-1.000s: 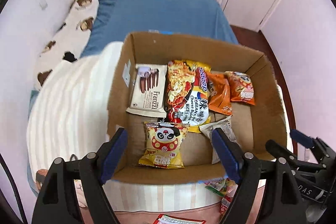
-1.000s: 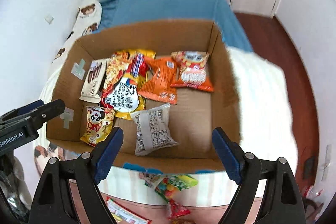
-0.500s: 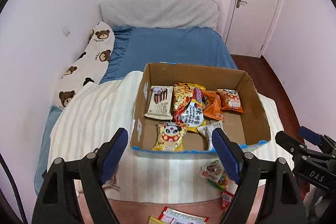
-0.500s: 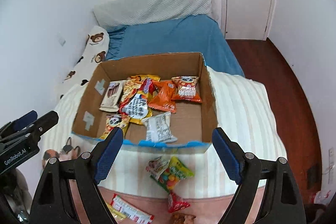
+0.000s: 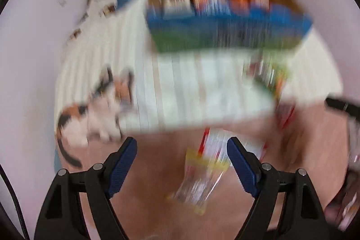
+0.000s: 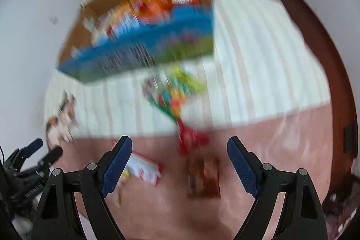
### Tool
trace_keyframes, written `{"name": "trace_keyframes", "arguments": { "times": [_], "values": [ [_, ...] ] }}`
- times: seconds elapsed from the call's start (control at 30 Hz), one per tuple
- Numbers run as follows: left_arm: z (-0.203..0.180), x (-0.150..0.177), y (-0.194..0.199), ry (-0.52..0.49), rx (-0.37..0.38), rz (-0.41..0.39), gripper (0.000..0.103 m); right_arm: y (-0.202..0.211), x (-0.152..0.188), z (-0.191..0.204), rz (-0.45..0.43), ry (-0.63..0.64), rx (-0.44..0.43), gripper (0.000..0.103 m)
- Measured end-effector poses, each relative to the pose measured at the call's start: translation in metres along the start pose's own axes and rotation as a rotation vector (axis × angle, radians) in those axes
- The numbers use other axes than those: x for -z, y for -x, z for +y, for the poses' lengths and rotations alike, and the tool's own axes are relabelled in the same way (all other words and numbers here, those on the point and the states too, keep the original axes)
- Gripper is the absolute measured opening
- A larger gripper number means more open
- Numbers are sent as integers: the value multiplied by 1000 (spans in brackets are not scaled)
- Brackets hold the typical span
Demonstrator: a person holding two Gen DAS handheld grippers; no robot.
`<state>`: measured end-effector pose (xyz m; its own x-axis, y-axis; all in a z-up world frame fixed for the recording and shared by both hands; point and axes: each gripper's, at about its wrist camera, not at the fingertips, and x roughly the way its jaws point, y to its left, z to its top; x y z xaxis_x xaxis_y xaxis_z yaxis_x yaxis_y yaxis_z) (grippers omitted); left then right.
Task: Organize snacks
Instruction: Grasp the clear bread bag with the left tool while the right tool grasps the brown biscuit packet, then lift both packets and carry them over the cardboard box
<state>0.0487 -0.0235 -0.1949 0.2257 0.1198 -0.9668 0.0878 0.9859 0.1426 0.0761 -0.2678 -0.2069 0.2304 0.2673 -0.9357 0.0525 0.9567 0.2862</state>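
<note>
Your left gripper and right gripper both stand with jaws apart, gripping nothing, over bare pink sheet. Loose snack packets lie flat there, blurred. The cardboard box of snacks sits beyond on the ribbed white blanket.

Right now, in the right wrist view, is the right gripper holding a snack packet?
No. The right gripper stands open with nothing between its pads; the brown packet lies loose on the pink cover below.
</note>
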Motion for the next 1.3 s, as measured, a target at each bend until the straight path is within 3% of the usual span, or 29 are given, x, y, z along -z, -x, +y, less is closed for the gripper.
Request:
{"name": "trace_keyframes", "arguments": {
  "times": [0.2,0.37,0.43,0.53,0.63,0.77,0.87,1.0,1.07,1.17,1.3],
  "values": [
    [-15,59,-79,-79,46,230,81,-56,35,-18,149,-32,25,89],
    [-30,74,-122,-113,74,330,81,-99,53,-23,240,-6,84,89],
    [-31,72,-126,-99,81,312,81,-116,57,-23,273,4,102,89],
    [-20,69,-130,9,124,303,71,-134,65,-25,301,4,134,88],
    [-2,67,-131,163,177,310,70,-143,75,-26,289,4,169,61],
    [7,72,-133,255,205,315,69,-143,91,-25,274,32,162,60],
    [6,78,-138,241,207,326,70,-139,107,-25,312,72,149,60],
    [-3,76,-148,148,184,355,71,-140,126,-23,375,127,141,62],
    [-5,74,-153,122,177,368,71,-143,131,-25,395,113,124,72],
    [-4,71,-157,126,180,377,71,-150,133,-27,404,74,105,79],
    [-5,70,-161,146,185,356,71,-160,128,-23,410,75,133,79]
  ]
}}
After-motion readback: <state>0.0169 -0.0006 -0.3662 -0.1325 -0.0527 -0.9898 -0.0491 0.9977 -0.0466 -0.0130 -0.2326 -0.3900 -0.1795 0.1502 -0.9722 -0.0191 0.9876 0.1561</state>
